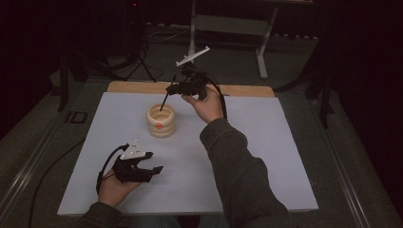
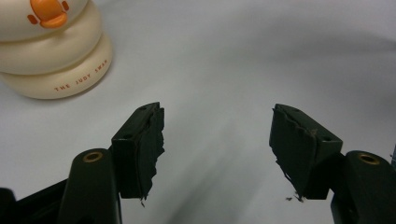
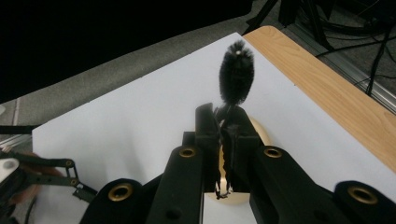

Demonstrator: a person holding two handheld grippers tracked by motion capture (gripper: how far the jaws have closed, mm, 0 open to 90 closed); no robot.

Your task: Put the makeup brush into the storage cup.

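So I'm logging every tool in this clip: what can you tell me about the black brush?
The black brush is a small bottle-type brush: a fuzzy, oval head of dark bristles on a thin dark stem. The right gripper is shut on the stem just below the head, which points up and away past the jaws. In the high view the thin stem slants down from the gripper towards the mouth of the cream ringed holder; whether its tip is inside or touches it cannot be told. Its material cannot be told.
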